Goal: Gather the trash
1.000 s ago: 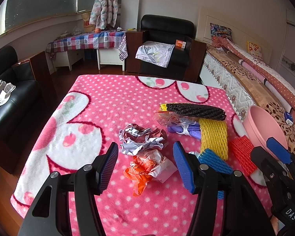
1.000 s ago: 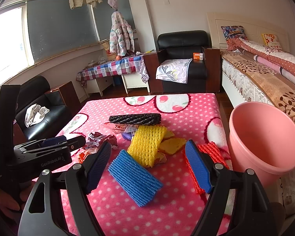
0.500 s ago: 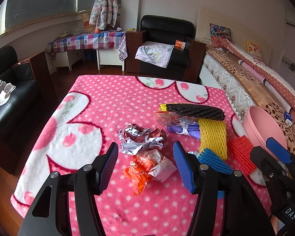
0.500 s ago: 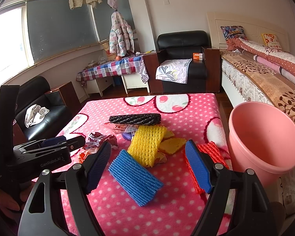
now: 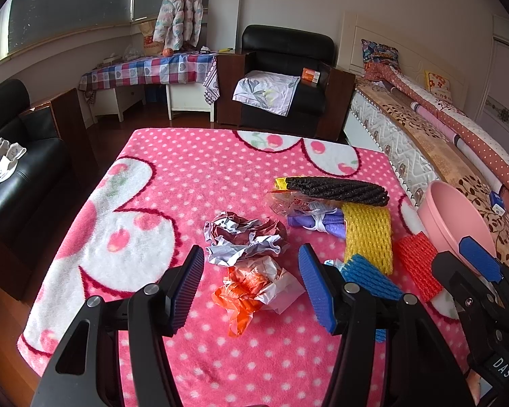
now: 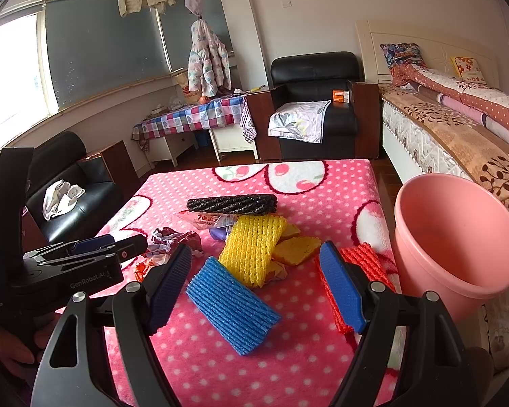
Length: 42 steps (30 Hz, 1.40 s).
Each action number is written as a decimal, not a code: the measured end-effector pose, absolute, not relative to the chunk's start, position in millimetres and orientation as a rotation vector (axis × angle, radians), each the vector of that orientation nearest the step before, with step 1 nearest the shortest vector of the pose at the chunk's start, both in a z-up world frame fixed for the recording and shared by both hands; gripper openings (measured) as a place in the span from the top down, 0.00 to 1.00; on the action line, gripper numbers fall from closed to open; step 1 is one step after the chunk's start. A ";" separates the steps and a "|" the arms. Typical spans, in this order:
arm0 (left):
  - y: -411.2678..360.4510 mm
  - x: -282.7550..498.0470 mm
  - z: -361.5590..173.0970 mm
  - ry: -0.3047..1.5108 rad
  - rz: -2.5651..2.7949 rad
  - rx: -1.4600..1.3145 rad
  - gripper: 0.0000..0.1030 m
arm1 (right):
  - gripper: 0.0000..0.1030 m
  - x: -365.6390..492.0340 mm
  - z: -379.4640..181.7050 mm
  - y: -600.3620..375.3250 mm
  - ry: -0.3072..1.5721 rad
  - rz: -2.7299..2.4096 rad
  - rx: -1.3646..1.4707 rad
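Trash lies on a pink dotted blanket (image 5: 186, 176). My left gripper (image 5: 251, 288) is open and empty, its fingers either side of an orange and white wrapper (image 5: 254, 288), with crumpled paper (image 5: 244, 237) just beyond. My right gripper (image 6: 254, 288) is open and empty above a blue foam net (image 6: 230, 305). Yellow (image 6: 251, 247), red (image 6: 366, 264) and black (image 6: 232, 203) foam nets, a clear bag (image 5: 295, 203) and a purple wrapper (image 5: 319, 220) lie nearby. A pink bucket (image 6: 457, 240) stands at the right edge.
A bed (image 6: 457, 129) runs along the right. A black armchair (image 5: 285, 78) stands beyond the table's far edge, a black sofa (image 5: 14, 169) at the left. A checked-cloth table (image 5: 153, 71) is at the back.
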<state>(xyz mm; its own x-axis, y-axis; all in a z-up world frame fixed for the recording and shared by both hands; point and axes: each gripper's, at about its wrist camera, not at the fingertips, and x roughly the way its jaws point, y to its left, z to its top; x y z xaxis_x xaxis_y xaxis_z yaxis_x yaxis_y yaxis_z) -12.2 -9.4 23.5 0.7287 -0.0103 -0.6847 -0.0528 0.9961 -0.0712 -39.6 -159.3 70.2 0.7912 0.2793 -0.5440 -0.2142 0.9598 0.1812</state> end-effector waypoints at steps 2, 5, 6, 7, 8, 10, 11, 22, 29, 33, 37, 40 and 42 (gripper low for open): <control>-9.6 -12.4 24.0 0.754 0.023 -0.088 0.44 | 0.24 -38.9 70.5 -160.0 0.602 0.267 0.112; -10.3 -13.2 25.5 0.755 0.023 -0.089 0.44 | 0.24 -38.8 70.4 -160.0 0.602 0.268 0.113; -9.4 -12.1 23.3 0.755 0.023 -0.089 0.44 | 0.24 -38.8 70.4 -160.0 0.602 0.268 0.113; -9.2 -12.0 23.0 0.755 0.024 -0.088 0.44 | 0.24 -39.0 69.5 -159.6 0.604 0.270 0.113; -9.6 -12.4 23.7 0.755 0.023 -0.089 0.44 | 0.24 -39.3 68.8 -159.2 0.606 0.271 0.113; -9.8 -12.8 23.5 0.755 0.022 -0.089 0.44 | 0.24 -40.4 67.5 -158.3 0.609 0.276 0.113; -11.2 -14.2 25.3 0.757 0.020 -0.087 0.44 | 0.24 -40.0 66.8 -158.8 0.613 0.278 0.113; 3.5 -10.4 11.3 0.771 -0.052 -0.105 0.44 | 0.24 -36.8 57.5 -158.1 0.666 0.309 0.102; 16.7 -5.9 -4.3 0.802 -0.065 -0.102 0.44 | 0.24 -31.1 40.3 -155.5 0.749 0.376 0.100; 22.5 -0.2 -11.5 0.824 -0.081 -0.121 0.44 | 0.28 -26.4 31.5 -155.3 0.789 0.403 0.111; 27.1 3.7 -11.9 0.831 -0.098 -0.165 0.44 | 0.31 -21.8 25.7 -155.1 0.816 0.435 0.130; 29.6 6.0 -4.1 0.818 -0.141 -0.205 0.44 | 0.32 -20.5 23.9 -155.6 0.826 0.464 0.145; 30.7 9.1 -1.3 0.822 -0.152 -0.216 0.44 | 0.33 -20.2 23.2 -155.7 0.827 0.484 0.156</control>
<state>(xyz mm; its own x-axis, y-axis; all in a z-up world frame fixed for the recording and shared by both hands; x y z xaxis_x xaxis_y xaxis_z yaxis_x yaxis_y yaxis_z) 9.1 30.7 -1.3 0.6716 -0.2175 -0.7083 0.0507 0.9672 -0.2489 -20.2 -155.7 23.2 0.5762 0.4707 -0.6682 -0.3517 0.8807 0.3171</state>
